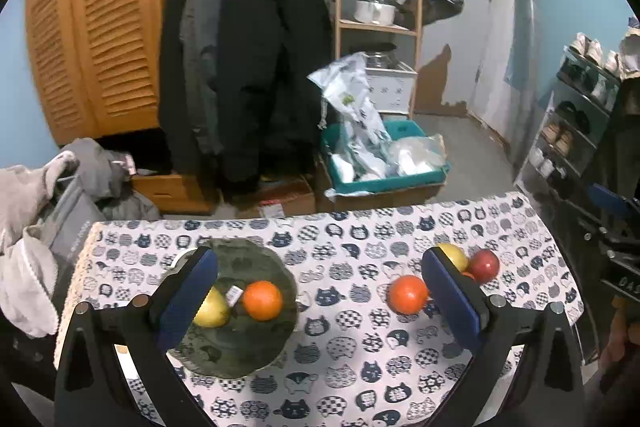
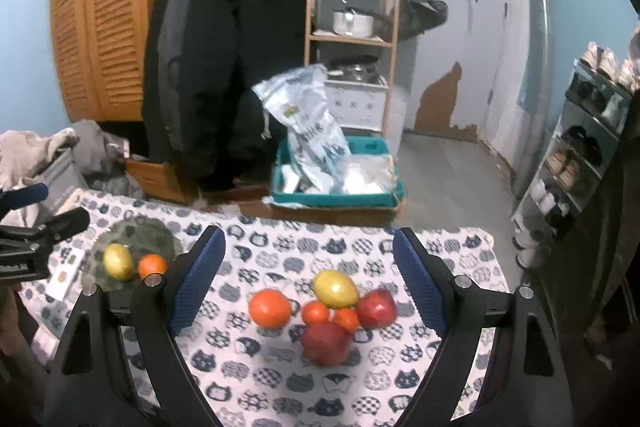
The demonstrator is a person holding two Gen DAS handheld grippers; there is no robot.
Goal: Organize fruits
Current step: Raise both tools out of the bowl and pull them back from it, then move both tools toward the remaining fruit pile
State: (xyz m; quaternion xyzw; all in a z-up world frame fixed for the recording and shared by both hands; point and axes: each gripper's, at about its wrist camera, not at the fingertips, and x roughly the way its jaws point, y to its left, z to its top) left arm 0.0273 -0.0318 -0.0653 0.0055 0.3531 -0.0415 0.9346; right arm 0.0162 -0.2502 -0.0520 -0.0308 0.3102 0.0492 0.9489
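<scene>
Both sets of jaws spread wide, nothing held: left gripper (image 1: 320, 291) above the cat-print tablecloth (image 1: 344, 355), right gripper (image 2: 308, 283) over the loose fruit. Between the right fingers: large orange (image 2: 270, 308), lemon (image 2: 335, 289), two small oranges, two red apples (image 2: 326, 343). On the dark green plate (image 1: 240, 351) at left: a yellow fruit (image 1: 210, 311) and an orange (image 1: 262, 300), just apart.

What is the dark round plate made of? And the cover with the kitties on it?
The plate looks like glazed ceramic or stoneware: dark green, mottled, with a dull sheen, though painted glass is possible. The cat-print cover looks like woven cloth, matte, with a soft, slightly wavy far edge. The gripper pads look like blue textured rubber or foam.
</scene>
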